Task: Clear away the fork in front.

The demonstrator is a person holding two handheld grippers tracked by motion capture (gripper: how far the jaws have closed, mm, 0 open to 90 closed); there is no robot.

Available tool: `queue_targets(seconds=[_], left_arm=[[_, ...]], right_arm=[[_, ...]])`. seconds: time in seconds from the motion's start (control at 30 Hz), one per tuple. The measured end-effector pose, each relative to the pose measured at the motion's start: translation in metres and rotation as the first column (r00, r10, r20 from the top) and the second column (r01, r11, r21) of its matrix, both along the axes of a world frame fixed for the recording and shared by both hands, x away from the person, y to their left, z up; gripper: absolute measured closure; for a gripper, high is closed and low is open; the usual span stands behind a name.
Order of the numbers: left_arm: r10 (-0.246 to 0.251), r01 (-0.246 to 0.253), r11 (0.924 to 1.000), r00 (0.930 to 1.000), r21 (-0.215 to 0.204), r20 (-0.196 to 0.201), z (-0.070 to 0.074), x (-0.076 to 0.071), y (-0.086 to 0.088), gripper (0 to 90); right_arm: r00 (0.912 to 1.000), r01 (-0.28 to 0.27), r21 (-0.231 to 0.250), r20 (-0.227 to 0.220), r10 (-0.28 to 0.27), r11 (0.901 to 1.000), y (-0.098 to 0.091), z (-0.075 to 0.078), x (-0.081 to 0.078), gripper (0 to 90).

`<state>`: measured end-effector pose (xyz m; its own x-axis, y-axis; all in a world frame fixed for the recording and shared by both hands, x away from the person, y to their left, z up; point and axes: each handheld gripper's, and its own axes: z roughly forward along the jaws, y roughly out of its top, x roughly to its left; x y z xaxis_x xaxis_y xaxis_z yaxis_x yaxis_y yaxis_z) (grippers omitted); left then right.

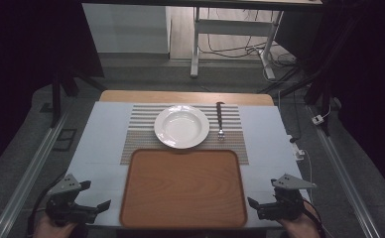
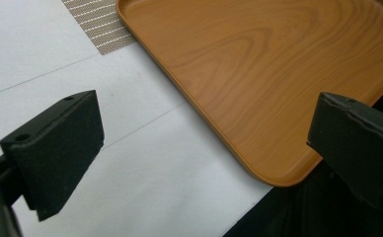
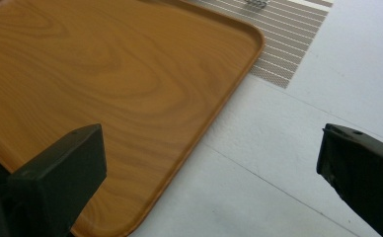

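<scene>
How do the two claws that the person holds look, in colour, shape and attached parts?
Both are black, blocky tools. The left claw and the right claw each carry a grey three-cornered plate on top. In the gripper views the jaws are matt black, thick, wedge-like blocks with small holes in their faces. A dark cable trails from each claw. No sleeves can be made out at the bottom edge.

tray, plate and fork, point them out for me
tray (image 1: 183, 187), high view, middle of its wooden floor
plate (image 1: 181, 126), high view, centre of its well
fork (image 1: 220, 119), high view, middle of its handle
</scene>
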<state>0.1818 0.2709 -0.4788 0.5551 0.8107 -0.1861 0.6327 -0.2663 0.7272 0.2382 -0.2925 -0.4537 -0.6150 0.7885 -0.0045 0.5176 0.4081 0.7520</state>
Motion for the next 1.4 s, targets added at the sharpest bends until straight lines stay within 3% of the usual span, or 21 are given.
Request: queue_targets(seconds=[0.17,0.8,1.17,1.4], left_arm=[[-0.004,0.004,1.0000,1.0000,-0.006,-0.001,0.000,0.000,0.001,0.9],[-0.014,0.014,0.9998,0.9999,-0.012,-0.004,0.000,0.001,0.001,0.8],[-0.019,0.019,0.9997,0.9998,-0.013,-0.008,0.000,0.003,0.000,0.7],[-0.020,0.020,0.9997,0.9998,-0.011,-0.008,-0.001,0.003,0.000,0.6]], right_arm=[[0.9991,-0.041,0.004,-0.001,0.041,0.9991,0.005,0.000,0.003,0.0],[0.9951,-0.096,-0.011,-0.024,0.096,0.9953,0.028,-0.005,0.014,0.0],[0.9913,-0.122,-0.082,-0.060,0.117,0.9892,0.042,-0.014,0.030,0.0],[0.9906,-0.131,-0.137,-0.059,0.124,0.9819,0.051,-0.018,0.041,0.0]])
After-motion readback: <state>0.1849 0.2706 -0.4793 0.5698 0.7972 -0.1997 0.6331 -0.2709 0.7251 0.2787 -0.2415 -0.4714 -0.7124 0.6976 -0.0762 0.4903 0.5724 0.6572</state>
